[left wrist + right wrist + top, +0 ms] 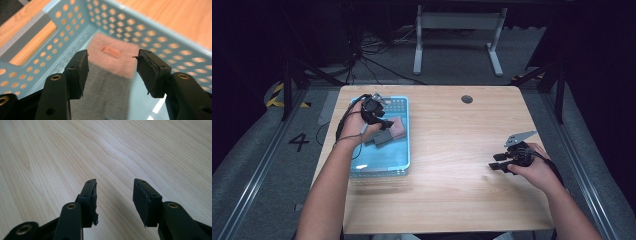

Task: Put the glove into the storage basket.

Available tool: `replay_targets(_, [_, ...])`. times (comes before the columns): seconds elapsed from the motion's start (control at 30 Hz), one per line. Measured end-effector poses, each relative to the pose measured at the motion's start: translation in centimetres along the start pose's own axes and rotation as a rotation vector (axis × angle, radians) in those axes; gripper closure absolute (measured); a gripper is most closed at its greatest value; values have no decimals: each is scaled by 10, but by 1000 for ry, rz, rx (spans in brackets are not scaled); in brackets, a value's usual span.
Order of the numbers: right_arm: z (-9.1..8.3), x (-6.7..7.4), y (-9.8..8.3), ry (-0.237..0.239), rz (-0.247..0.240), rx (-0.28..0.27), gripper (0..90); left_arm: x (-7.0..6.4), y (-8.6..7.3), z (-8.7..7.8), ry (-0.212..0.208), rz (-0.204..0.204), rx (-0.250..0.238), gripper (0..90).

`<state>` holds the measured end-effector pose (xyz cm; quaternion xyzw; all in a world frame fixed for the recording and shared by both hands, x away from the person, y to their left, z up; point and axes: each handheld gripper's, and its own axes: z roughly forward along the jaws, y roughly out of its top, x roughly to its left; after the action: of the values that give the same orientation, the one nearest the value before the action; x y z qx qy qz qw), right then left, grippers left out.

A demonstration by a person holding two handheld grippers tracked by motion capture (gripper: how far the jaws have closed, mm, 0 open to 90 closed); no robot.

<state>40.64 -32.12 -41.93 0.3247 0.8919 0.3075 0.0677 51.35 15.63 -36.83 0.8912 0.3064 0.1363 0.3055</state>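
Pink and grey, the folded cloth [110,72] lies on the floor of the pale blue basket [404,150] at the table's left side; the left gripper [379,122] hangs just above it with its jaws parted and nothing between the pads, the cloth below and ahead of them; its long axis runs away from the jaws, pink end farther; the left hand is by far the nearer; the right gripper [498,164] rests well apart over bare wooden table [462,150], jaws apart and empty.
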Motion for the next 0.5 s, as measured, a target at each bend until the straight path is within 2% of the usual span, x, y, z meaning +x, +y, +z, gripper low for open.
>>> replay_targets(0.07, [2,0,2,4,-8,1,549,-5,1,-5,-5,8,-5,432])
replay_targets(0.1, [3,0,4,7,-12,2,549,-15,3,-13,-5,17,-31,431])
replay_targets(0.17, [5,1,5,10,-14,4,548,-27,4,-22,-4,4,-45,423])
replay_targets(0.23, [5,1,6,12,-19,7,548,-30,4,-25,-7,4,-47,406])
replay_targets(0.33, [4,2,7,14,-26,2,546,-52,1,-33,-21,-18,-41,405])
replay_targets(0.37, [4,2,7,14,-26,2,546,-52,1,-33,-21,-18,-41,405])
replay_targets(0.47, [3,3,6,11,-25,1,546,-78,-1,-44,-62,-13,-76,401])
replay_targets(0.5, [3,3,6,12,-24,1,545,-82,-2,-46,-69,-10,-79,396])
